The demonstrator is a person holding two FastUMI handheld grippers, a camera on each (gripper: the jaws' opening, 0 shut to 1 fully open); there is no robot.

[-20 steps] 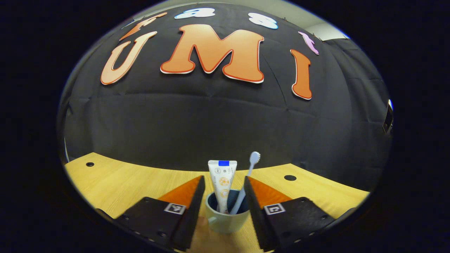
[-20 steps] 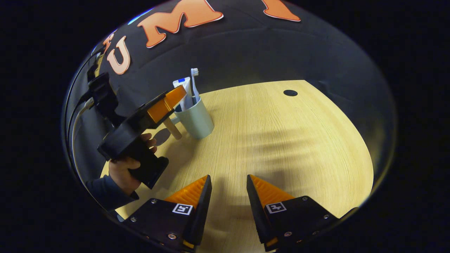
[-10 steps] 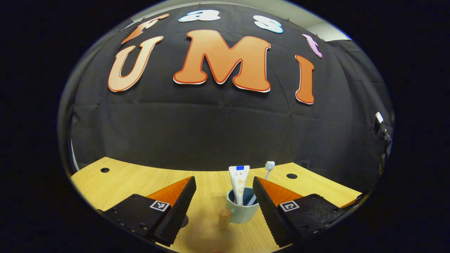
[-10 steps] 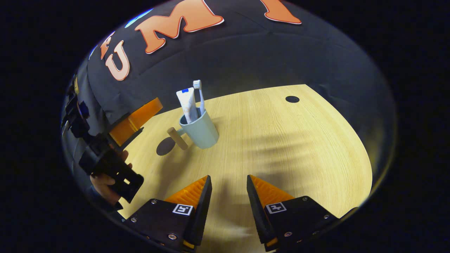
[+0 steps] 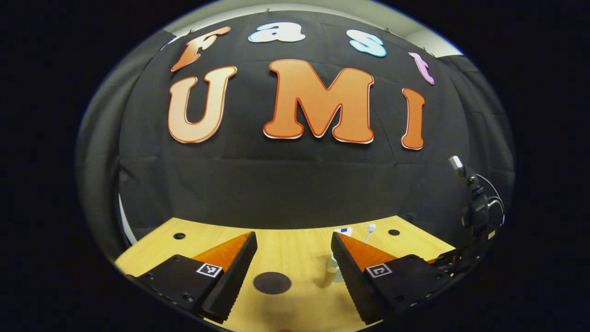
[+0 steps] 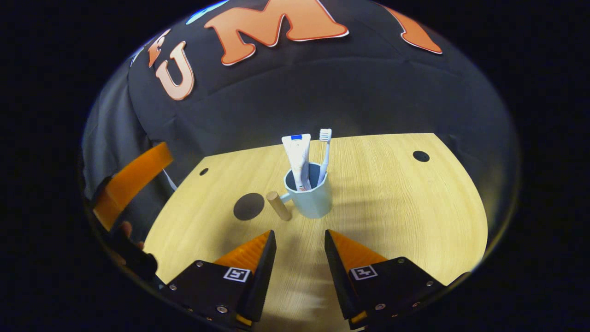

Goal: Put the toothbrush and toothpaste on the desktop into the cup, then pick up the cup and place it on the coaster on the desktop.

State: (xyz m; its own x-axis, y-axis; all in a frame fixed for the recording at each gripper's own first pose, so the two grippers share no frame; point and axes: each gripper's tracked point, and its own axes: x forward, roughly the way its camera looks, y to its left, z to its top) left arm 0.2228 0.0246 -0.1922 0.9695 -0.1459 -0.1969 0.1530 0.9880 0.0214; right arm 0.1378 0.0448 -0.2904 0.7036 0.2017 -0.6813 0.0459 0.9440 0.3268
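Between the spread fingers of the right gripper [image 6: 300, 249], which grip nothing, lies bare desktop [image 6: 392, 207]. Beyond stands the cup [image 6: 309, 196], upright, with toothpaste [image 6: 297, 159] and toothbrush [image 6: 324, 154] inside. Just beside its handle sits the dark coaster [image 6: 249, 206], seemingly uncovered. The left gripper [image 5: 292, 258] likewise gapes, holding nothing.

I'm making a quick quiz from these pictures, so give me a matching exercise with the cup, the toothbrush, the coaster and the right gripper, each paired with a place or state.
Things:
1. cup
2. toothbrush
3. coaster
4. right gripper

Places or states:
A. open, holding nothing
B. flat dark disc on the desk, nothing on it
C. stands on the bare desk beside the coaster
D. stands upright in the cup next to the toothpaste

Pairs: 1-C, 2-D, 3-B, 4-A
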